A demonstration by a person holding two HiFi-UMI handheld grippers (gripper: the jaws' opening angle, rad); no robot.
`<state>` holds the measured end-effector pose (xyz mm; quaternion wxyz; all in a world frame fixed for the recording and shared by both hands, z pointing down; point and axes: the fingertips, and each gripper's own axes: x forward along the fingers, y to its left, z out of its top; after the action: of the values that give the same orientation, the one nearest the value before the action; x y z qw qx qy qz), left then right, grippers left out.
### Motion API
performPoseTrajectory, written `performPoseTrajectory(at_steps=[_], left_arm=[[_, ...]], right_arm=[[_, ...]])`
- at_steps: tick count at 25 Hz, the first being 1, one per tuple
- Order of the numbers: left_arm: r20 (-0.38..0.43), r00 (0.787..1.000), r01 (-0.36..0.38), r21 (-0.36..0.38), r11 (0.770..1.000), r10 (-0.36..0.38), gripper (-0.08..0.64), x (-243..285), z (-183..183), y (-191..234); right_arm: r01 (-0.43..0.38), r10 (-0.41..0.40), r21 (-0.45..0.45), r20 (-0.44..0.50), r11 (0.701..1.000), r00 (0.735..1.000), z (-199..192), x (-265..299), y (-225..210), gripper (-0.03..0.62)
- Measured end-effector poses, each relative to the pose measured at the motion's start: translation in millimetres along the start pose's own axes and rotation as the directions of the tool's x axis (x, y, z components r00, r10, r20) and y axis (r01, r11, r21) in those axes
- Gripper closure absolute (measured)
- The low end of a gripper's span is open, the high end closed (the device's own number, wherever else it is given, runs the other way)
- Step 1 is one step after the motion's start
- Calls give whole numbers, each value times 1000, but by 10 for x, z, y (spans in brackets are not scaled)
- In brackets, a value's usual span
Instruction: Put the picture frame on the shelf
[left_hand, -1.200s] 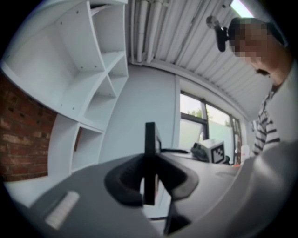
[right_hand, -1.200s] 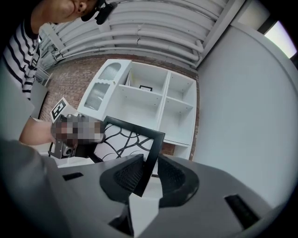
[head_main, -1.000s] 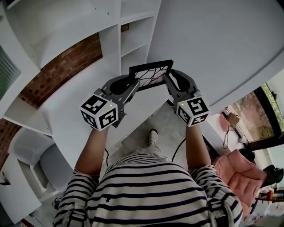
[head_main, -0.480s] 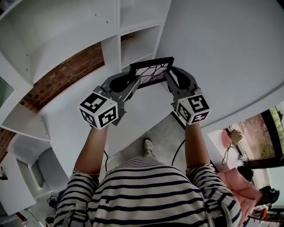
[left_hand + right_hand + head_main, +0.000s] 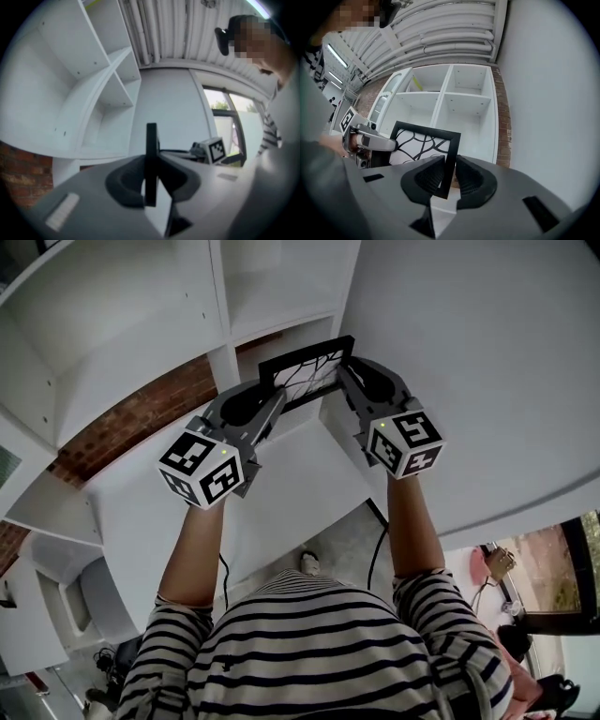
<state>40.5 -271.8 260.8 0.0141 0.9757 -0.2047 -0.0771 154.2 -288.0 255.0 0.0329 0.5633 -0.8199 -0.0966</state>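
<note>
As claws (image 5: 274,407) (image 5: 345,381) clamp frame (image 5: 305,371) edges, shelf (image 5: 217,296) open

**Soft, even light; strong fisheye in the gripper views**

The head view is bright and evenly lit. The white shelf unit (image 5: 122,324) throws back diffuse light, with only faint shadows in its compartments, and the picture is sharp throughout.

Both gripper views are round fisheye pictures with black corners, and the straight shelf boards bow towards the rim. In the left gripper view the window (image 5: 222,105) is blown out and a ceiling strip light (image 5: 260,7) glares. The picture frame (image 5: 151,140) and the left gripper (image 5: 151,173) are dark and soft.

In the right gripper view the frame's pattern is crisp, while the right gripper (image 5: 449,176) lies out of focus close to the lens.
</note>
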Motion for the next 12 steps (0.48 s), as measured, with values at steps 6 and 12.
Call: performPoseTrajectory(at_steps=[6, 12], left_arm=[[19, 993, -116, 77, 990, 115, 483, 382, 134, 280], [49, 955, -298, 161, 941, 294, 482, 682, 347, 715]], right_arm=[[-16, 14, 32, 59, 999, 998, 121, 393, -401, 529], [-31, 23, 67, 109, 997, 994, 263, 874, -688, 531]])
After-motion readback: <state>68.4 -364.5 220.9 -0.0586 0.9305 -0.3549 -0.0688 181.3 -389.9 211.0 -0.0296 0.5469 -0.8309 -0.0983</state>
